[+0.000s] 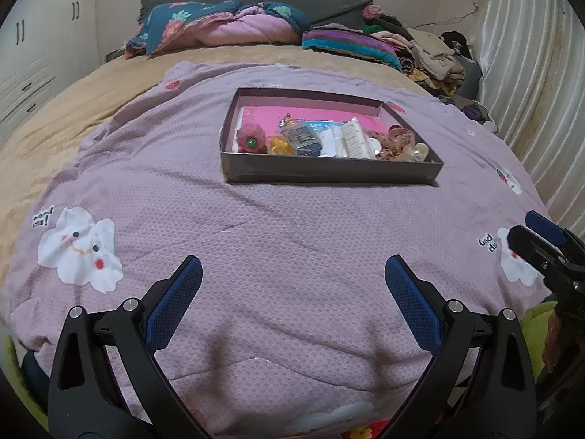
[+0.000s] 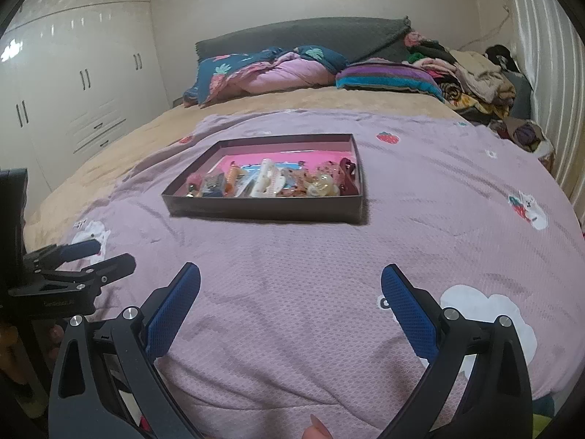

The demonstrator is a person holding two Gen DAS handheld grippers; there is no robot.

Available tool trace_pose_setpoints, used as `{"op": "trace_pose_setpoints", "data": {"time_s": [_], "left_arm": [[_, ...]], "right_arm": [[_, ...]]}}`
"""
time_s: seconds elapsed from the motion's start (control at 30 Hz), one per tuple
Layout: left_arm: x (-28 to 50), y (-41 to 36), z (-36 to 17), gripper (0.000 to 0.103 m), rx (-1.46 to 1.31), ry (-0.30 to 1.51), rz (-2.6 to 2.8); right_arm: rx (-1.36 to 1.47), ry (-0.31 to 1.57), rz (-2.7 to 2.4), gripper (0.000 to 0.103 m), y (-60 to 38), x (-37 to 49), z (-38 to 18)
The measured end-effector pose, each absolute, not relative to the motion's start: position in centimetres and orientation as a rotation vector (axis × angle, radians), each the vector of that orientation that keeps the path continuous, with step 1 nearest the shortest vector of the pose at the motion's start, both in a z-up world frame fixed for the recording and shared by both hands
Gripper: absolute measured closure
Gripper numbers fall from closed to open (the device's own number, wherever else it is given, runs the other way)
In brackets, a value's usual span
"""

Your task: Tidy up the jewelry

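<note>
Left gripper (image 1: 292, 267): hovering low over the near part of the lilac quilt (image 1: 256, 219), pointing toward the far end of the bed, its blue-padded fingers (image 1: 175, 300) spreading wide apart and grasping nothing. Right gripper (image 2: 290, 274): hanging level beside it to the right, likewise aiming far, its fingers (image 2: 409, 311) standing released with bare quilt showing between them. Each gripper is appearing at the edge of the other's view: the right one at the right margin of the left wrist view, the left one at the left margin of the right wrist view. Shallow dark box (image 1: 329, 173): lying flat on the quilt, well apart from both grippers, on the far side of them, pink lining showing. Contents are crowding its near half: a pink fuzzy piece (image 1: 250, 141) at the left, a white claw clip (image 1: 353, 139) near the middle, a pale clip (image 2: 321, 184) toward the right. Other small pieces are too jumbled to tell apart. Pillows (image 1: 219, 25) and piled clothes (image 1: 431, 51) are lying at the far end.
</note>
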State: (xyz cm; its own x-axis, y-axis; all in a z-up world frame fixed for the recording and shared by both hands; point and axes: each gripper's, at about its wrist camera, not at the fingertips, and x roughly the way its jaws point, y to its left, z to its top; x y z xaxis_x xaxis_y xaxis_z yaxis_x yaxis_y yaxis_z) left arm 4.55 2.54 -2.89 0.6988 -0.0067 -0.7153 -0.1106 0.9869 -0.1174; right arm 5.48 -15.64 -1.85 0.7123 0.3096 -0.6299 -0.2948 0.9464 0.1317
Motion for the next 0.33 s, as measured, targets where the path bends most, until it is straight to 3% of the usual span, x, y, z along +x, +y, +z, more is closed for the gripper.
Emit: {"op": "trace_pose_setpoints", "data": {"time_s": [0.2,0.33], "left_arm": [[7.3,7.3,-3.4,0.009,-0.234,0.831,0.154],[10.7,14.9,-3.7,0.009,-0.288,0.832,0.336]], "right_arm": [[0.146,0.774,0.168,0.004,-22.2,11.5,-3.4],[0.165,0.845,-0.024,0.004,-28.4,17.8,-5.3]]}}
